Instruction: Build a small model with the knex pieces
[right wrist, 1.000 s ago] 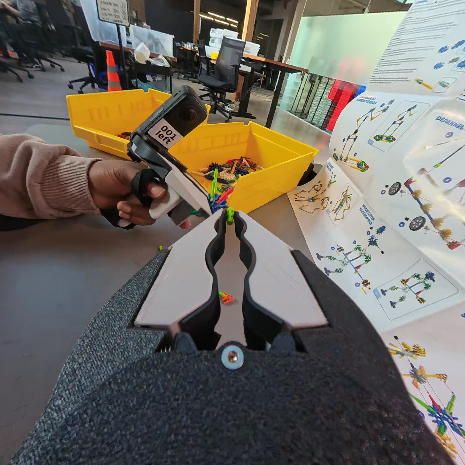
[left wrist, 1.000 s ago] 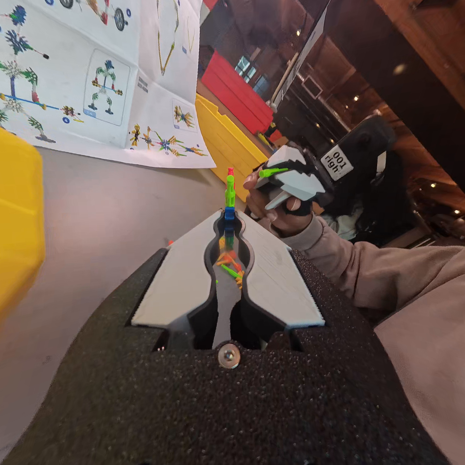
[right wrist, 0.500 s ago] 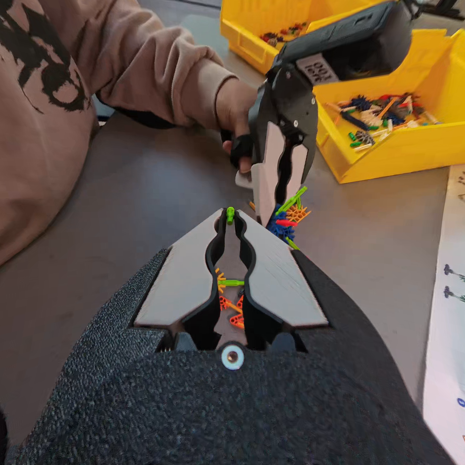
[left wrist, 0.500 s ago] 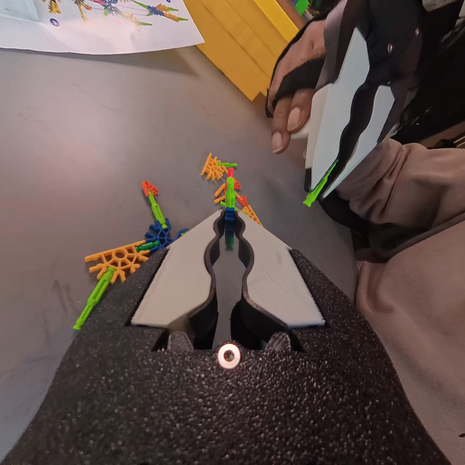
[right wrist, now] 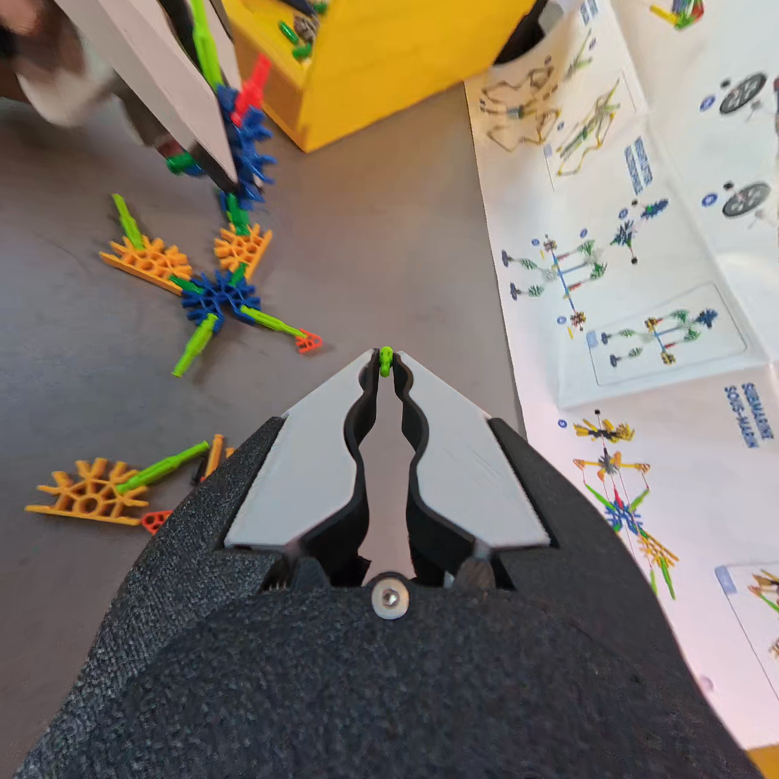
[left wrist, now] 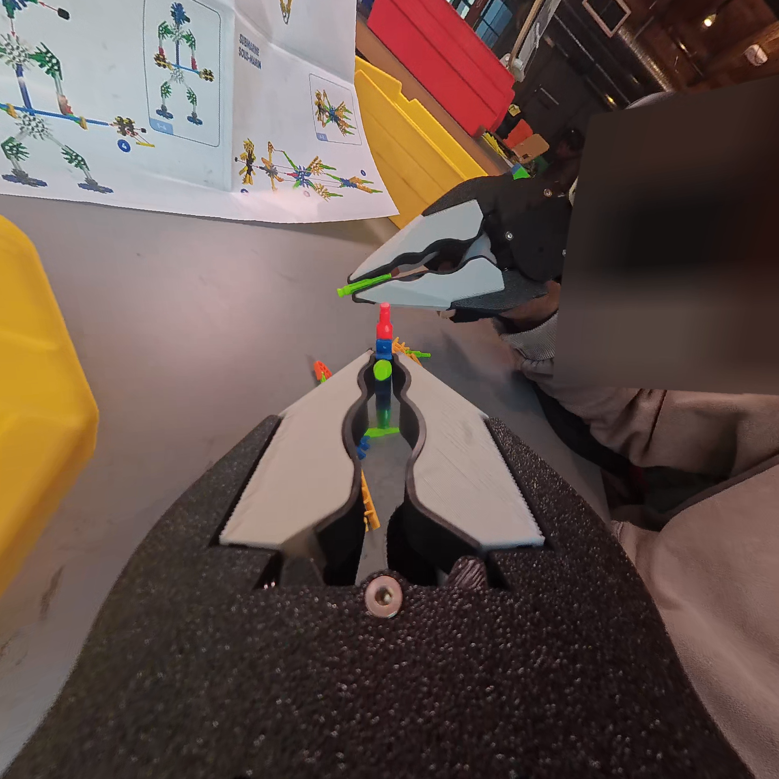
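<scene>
My left gripper has its fingers clamped on a small build of plastic construction pieces: a blue connector with a red rod standing out past the tips and a green rod end facing me between them. In the right wrist view that same build shows as a blue snowflake connector with red and green rods, held above the grey surface.

My right gripper has its fingers pinched nearly closed on a short lime-green rod, which pokes out beyond the tips. Seen from the left wrist view, the right gripper hangs just above the red rod, its rod pointing sideways, close but not touching.

On the surface lie loose pieces: a blue connector with green rods and orange fan connectors, and another orange fan carrying a green rod near my right gripper's body. A yellow bin sits beyond, and a white instruction sheet lies to the right.
</scene>
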`<state>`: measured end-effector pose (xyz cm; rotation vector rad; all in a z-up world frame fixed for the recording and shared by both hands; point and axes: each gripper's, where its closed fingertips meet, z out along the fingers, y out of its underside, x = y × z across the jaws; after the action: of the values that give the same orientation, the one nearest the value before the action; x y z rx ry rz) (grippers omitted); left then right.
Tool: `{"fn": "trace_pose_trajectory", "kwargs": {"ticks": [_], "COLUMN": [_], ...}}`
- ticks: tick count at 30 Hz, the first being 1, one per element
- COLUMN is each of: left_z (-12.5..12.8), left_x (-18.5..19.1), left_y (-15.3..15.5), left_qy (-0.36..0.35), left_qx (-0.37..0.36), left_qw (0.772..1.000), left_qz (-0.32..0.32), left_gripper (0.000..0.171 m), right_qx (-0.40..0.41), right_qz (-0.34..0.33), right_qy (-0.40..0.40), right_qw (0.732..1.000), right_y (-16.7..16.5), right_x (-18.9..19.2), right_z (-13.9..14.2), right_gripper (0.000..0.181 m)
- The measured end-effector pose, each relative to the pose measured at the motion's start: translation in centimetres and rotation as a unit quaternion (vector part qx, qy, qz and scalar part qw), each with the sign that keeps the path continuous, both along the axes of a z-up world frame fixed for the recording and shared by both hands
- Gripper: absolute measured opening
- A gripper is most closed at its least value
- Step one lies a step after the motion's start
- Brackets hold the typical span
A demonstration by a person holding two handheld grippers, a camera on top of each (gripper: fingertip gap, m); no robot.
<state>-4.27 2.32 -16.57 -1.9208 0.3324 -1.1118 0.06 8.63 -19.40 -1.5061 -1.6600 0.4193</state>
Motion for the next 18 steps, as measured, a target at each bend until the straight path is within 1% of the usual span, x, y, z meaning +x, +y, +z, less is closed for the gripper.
{"fn": "trace_pose_trajectory", "kwargs": {"ticks": [2, 4, 6, 8, 10, 12, 14, 15, 16, 18], "left_z": [-0.1, -0.3, -0.4, -0.4, -0.4, -0.6, -0.9, -1.2, -1.4, -2.0], "left_x": [0.2, 0.3, 0.5, 0.8, 1.1, 1.6, 2.4, 2.9, 3.4, 4.3], "left_y": [0.0, 0.0, -0.2, -0.4, -0.7, -1.1, -1.9, -2.3, -2.7, -3.6], "left_qy": [0.0, 0.005, 0.009, 0.014, 0.024, 0.039, 0.058, 0.068, 0.077, 0.094], "left_qx": [-0.001, -0.001, -0.001, 0.004, 0.011, 0.017, 0.021, 0.023, 0.024, 0.023], "left_qw": [1.0, 1.0, 1.0, 1.0, 0.999, 0.998, 0.995, 0.993, 0.99, 0.985], "left_qz": [-0.002, -0.003, -0.009, -0.018, -0.032, -0.051, -0.08, -0.097, -0.113, -0.143], "left_gripper": [0.006, 0.006, 0.006, 0.006, 0.006, 0.006, 0.006, 0.006, 0.006, 0.006], "right_qx": [0.005, 0.003, 0.011, 0.009, -0.015, -0.059, -0.124, -0.165, -0.21, -0.285], "right_qz": [-0.024, -0.025, -0.02, -0.015, -0.005, 0.035, 0.091, 0.118, 0.147, 0.194], "right_qy": [-0.037, -0.078, -0.087, -0.057, -0.001, 0.069, 0.137, 0.166, 0.186, 0.192], "right_qw": [0.999, 0.997, 0.996, 0.998, 1.0, 0.995, 0.979, 0.965, 0.949, 0.919], "right_y": [1.4, 1.5, 1.4, 1.3, 0.8, -0.8, -3.3, -4.5, -5.9, -8.2], "right_x": [1.1, 1.7, 1.7, 1.2, 0.7, -0.1, -0.7, -0.8, -0.9, -0.9], "right_z": [-1.8, -3.4, -3.6, -2.3, -0.1, 2.5, 5.0, 6.2, 7.0, 7.7], "right_gripper": [0.004, 0.004, 0.005, 0.016, 0.025, 0.036, 0.038, 0.038, 0.039, 0.041]}}
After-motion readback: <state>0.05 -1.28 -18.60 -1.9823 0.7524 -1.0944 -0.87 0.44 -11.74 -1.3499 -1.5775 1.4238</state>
